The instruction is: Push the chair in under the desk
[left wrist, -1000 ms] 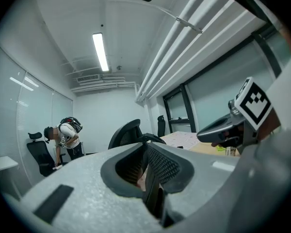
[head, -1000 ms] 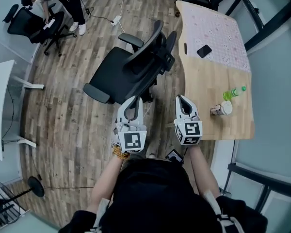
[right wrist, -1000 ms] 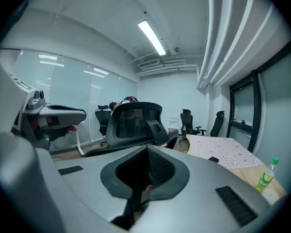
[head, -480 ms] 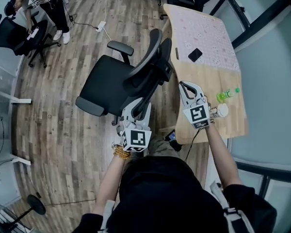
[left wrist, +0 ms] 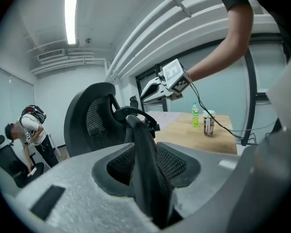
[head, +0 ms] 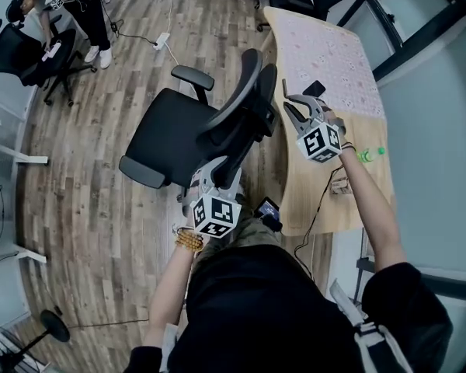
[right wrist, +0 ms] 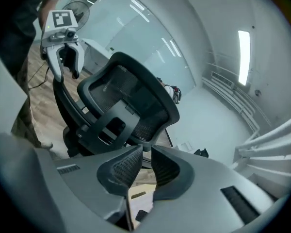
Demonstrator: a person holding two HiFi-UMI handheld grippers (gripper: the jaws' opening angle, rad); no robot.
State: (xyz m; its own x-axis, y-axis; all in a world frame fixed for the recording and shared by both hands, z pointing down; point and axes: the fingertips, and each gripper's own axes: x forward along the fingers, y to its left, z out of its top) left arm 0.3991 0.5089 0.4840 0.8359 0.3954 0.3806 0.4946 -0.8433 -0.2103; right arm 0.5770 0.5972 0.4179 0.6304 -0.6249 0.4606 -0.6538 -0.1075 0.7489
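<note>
Chair [head: 182, 134] askew beside desk [head: 311, 189] edge, open floor [head: 101, 208] around

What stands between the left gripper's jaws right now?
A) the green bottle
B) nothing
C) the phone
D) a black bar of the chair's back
D: a black bar of the chair's back runs between the jaws of the left gripper, which have just been opening.
</note>
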